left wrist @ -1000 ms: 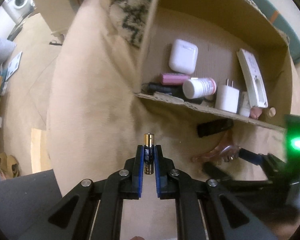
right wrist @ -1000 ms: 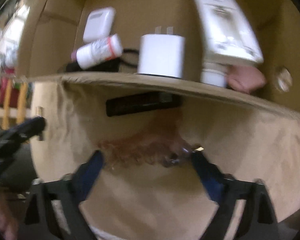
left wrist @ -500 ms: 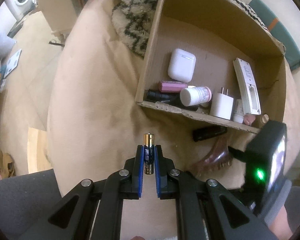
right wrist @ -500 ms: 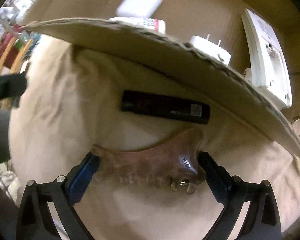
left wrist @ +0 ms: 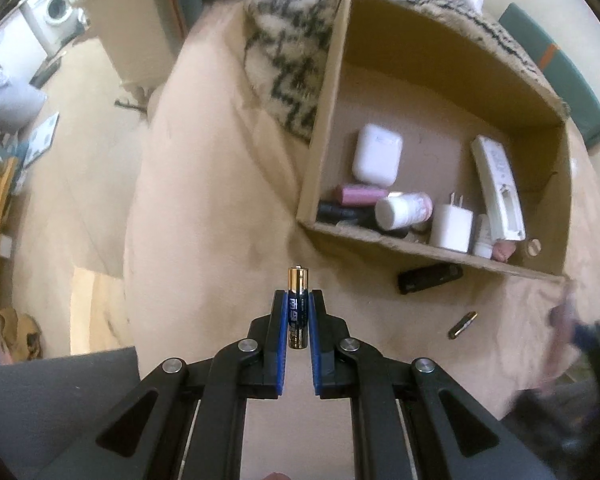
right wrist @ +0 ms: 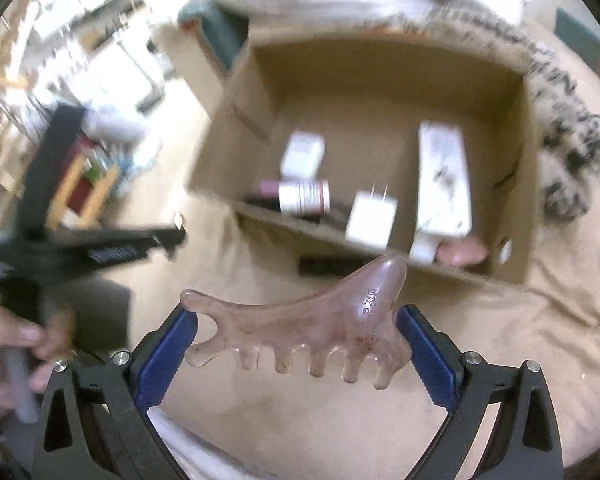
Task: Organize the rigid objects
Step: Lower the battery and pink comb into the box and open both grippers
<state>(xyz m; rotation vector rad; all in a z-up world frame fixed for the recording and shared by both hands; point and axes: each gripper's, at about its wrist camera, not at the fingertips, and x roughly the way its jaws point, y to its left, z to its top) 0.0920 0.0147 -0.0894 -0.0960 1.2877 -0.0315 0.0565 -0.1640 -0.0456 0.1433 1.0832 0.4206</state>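
My left gripper (left wrist: pixel 298 312) is shut on a black-and-gold battery (left wrist: pixel 298 306) that stands upright between its blue pads, above the beige cover short of the cardboard box (left wrist: pixel 384 248). My right gripper (right wrist: pixel 296 336) is shut on a translucent pink comb-shaped scraper (right wrist: pixel 300 326), held lengthwise between the pads and lifted clear of the cover in front of the box (right wrist: pixel 516 276). The box holds a white earbud case (left wrist: pixel 377 156), a white bottle (left wrist: pixel 404 211), a white plug (left wrist: pixel 451 226) and a white remote (left wrist: pixel 498 192). Outside it lie a black stick (left wrist: pixel 430 278) and a second battery (left wrist: pixel 462 325).
A patterned fleece blanket (left wrist: pixel 288 60) lies behind the box's left corner. The beige cover (left wrist: pixel 204 200) drops off to the floor on the left, where a washing machine (left wrist: pixel 58 8) stands. A hand (right wrist: pixel 16 344) grips the left tool's handle in the right wrist view.
My right gripper closed on the pink scraper and lifted it off the cover, baring a second battery where it lay. The left gripper kept the battery and barely moved.
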